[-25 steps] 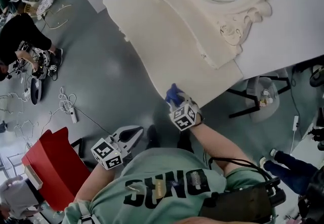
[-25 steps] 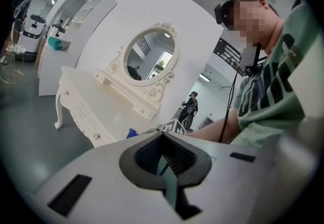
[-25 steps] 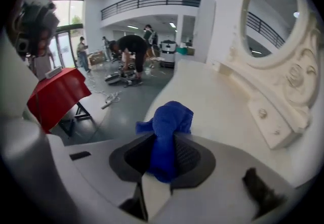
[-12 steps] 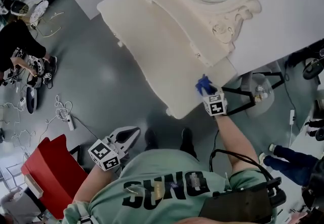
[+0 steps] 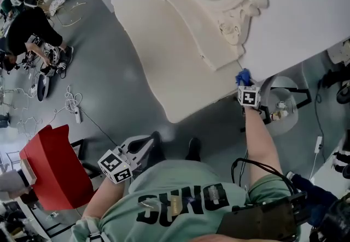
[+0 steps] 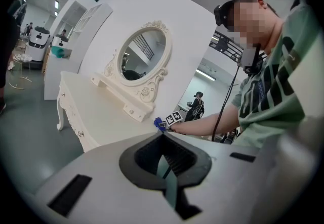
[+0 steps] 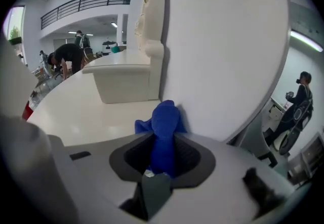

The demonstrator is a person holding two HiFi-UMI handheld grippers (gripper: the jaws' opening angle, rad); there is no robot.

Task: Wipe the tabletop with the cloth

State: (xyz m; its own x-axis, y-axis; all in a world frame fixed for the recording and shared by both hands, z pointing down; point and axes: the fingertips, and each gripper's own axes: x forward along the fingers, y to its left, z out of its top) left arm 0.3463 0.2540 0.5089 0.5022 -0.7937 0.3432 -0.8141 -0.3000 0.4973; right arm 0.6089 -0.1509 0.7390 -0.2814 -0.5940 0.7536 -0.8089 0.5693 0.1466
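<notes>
Now the right gripper, jaws clamped on the blue cloth, has swept along the dressing table's tabletop to its right-hand corner by the wall, so that front edge looks wiped. The left gripper hangs closed on nothing.

Pale green short-sleeved T-shirt, dark block lettering across chest. Black pack at waist, black cable near right shoulder. Dark shoes. Grey-white left gripper and right gripper, black-and-white marker cubes.
</notes>
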